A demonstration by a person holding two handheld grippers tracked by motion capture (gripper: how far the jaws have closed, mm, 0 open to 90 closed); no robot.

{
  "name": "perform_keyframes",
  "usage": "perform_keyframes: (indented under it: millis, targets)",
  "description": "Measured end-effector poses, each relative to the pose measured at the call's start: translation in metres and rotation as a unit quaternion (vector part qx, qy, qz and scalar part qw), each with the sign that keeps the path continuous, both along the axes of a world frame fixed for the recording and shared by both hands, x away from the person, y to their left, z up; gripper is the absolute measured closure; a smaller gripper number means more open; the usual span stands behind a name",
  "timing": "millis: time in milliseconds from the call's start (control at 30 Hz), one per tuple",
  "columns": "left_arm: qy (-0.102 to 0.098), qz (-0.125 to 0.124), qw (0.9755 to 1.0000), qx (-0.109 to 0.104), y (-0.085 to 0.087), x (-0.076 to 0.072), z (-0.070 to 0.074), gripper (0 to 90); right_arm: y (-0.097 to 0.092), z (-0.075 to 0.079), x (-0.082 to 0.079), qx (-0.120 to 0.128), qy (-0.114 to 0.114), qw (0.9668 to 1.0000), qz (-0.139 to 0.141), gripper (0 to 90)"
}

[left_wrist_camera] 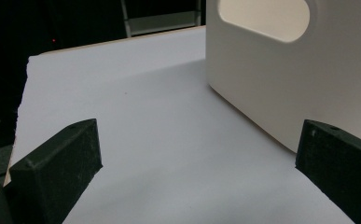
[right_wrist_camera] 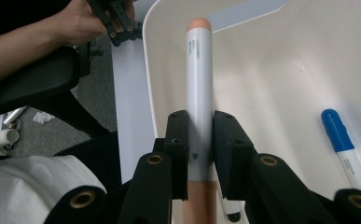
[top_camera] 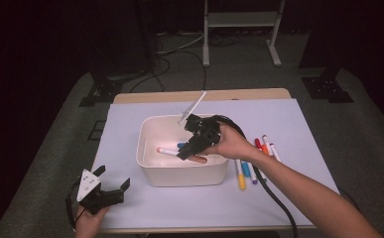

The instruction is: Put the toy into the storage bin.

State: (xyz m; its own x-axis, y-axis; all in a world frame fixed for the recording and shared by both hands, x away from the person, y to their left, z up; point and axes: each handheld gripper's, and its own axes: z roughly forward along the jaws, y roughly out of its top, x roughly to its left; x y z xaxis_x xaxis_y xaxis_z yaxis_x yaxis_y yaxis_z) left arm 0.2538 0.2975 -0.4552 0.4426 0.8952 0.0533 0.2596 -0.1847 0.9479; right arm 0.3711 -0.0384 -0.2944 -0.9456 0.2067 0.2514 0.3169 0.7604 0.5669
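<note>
Right gripper (right_wrist_camera: pixel 200 154): my jaws clamp the peach-capped marker (right_wrist_camera: pixel 199 93), held over the inside of the white bin (top_camera: pixel 182 173). Blue marker (right_wrist_camera: pixel 343 140): lying inside the bin. Left gripper (top_camera: pixel 114 184): jaws wide, nothing between them, beside the bin's near-left corner. Loose markers (top_camera: pixel 259 148): just right of the bin.

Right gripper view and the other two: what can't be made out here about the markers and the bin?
- Marker in the right gripper: its lower end is hidden behind the jaws in the right gripper view.
- Blue-capped marker: cut off by the right edge of that view.
- Bin: cut off by the top and right edges of the left gripper view.
- Markers on the table: partly hidden by the forearm in the high view; print too small.
</note>
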Motion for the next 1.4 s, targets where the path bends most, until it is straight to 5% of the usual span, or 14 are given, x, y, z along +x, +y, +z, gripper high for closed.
perform_keyframes:
  millis: [700, 1267, 1400]
  targets:
    - [0.001, -0.002, 1.0000, -0.001, 0.001, -0.001, 0.000, 0.0, 0.027, -0.032, 0.014, -0.056, 0.014, 0.9980, 0.026, 75.8]
    - [-0.002, -0.001, 1.0000, -0.005, 0.001, -0.001, 0.000, 0.0, 0.042, -0.055, 0.017, -0.118, 0.019, 0.9920, 0.042, 74.5]
    - [-0.002, -0.001, 1.0000, -0.006, 0.001, -0.001, 0.000, 0.0, 0.041, -0.053, 0.018, -0.114, 0.016, 0.9926, 0.039, 71.4]
